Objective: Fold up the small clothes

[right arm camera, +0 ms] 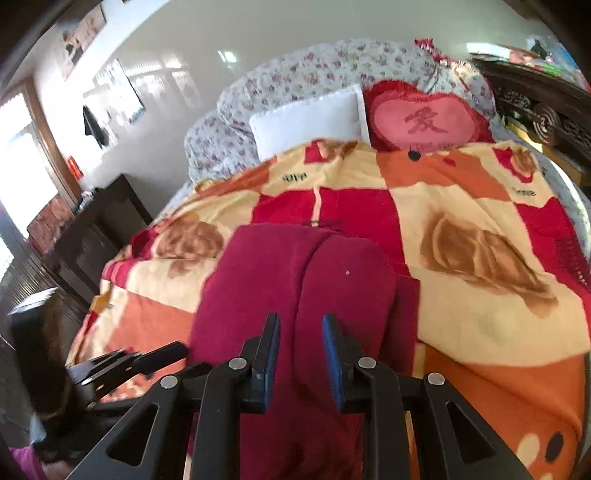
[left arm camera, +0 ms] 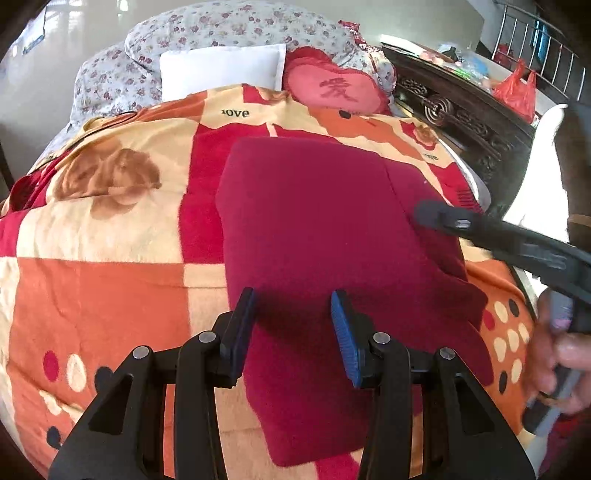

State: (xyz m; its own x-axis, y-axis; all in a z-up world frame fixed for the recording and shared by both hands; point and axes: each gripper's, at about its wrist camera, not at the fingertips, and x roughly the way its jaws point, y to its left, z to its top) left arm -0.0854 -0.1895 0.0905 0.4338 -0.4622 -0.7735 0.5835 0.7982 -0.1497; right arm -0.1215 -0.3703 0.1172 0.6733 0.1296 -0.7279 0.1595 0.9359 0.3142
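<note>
A dark red garment (left arm camera: 325, 206) lies folded on the patterned blanket (left arm camera: 110, 277), with a fold line running down its right part. My left gripper (left arm camera: 293, 321) hovers open over the garment's near left portion, and flat cloth shows in the gap between its blue-padded fingers. My right gripper (right arm camera: 301, 350) is shut on a raised fold of the garment (right arm camera: 266, 280), which bulges up between its pads. In the left wrist view the right gripper (left arm camera: 428, 216) reaches in from the right onto the garment's right side. In the right wrist view the left gripper (right arm camera: 162, 354) is blurred at lower left.
At the far end of the bed are a white pillow (left arm camera: 221, 66), a red heart cushion (left arm camera: 332, 90) and a floral quilt (left arm camera: 207, 26). A dark carved wooden frame (left arm camera: 461, 114) borders the right, with a red bag (left arm camera: 517, 92) beyond. A dark cabinet (right arm camera: 99, 221) stands left. A hand (left arm camera: 554, 362) grips the right handle.
</note>
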